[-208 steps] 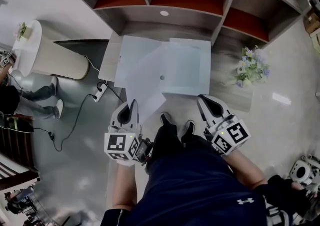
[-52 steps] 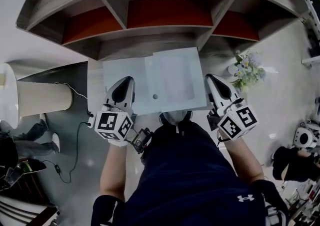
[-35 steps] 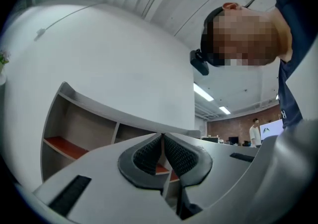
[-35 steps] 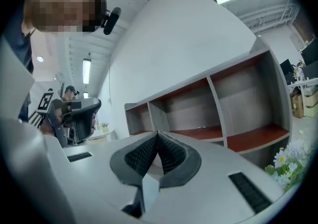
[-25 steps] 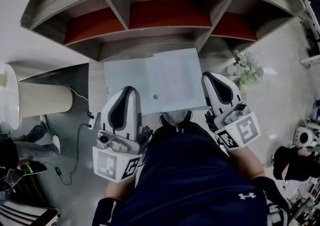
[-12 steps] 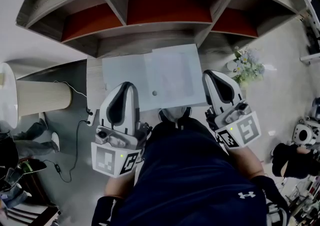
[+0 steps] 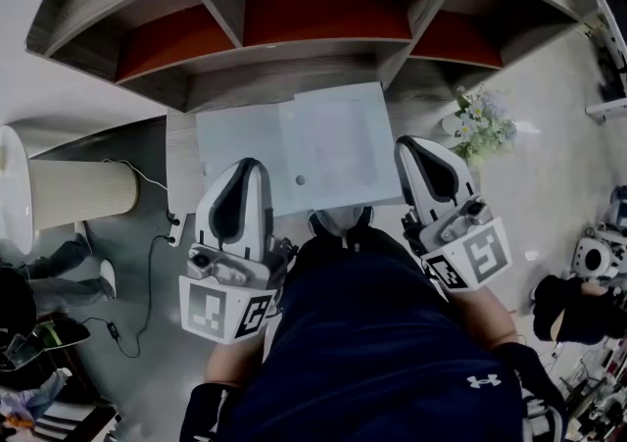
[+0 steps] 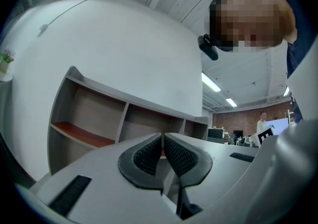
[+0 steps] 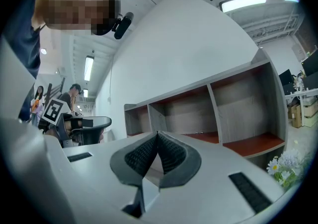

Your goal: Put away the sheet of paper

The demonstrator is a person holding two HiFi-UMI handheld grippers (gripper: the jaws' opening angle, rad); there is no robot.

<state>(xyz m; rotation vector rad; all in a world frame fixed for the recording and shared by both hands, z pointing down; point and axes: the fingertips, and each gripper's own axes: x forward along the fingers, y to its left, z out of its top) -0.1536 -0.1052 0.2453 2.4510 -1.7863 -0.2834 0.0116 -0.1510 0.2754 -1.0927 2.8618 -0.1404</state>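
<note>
Two white sheets of paper lie flat on a low wooden table [image 7: 180,151]: one sheet [image 7: 240,141] on the left and a second sheet [image 7: 341,141] overlapping it on the right. My left gripper [image 7: 245,169] hovers over the table's near left corner, shut and empty, and its pads [image 8: 149,153] meet with nothing between them. My right gripper [image 7: 415,148] hangs beside the paper's right edge, also shut and empty, and its fingertips [image 9: 169,151] touch. Both gripper views look toward the shelf, not at the paper.
An open wooden shelf unit [image 7: 313,28] with red-floored compartments stands right behind the table. A bunch of flowers [image 7: 480,126] sits on the floor at the right. A pale round stand [image 7: 78,193] and a cable with a power strip [image 7: 176,224] lie to the left.
Earlier one sheet hung skewed over the table's near edge by the left gripper; now both sheets lie squared on the table. The grippers have drawn back toward the body and hardly moved in the last second.
</note>
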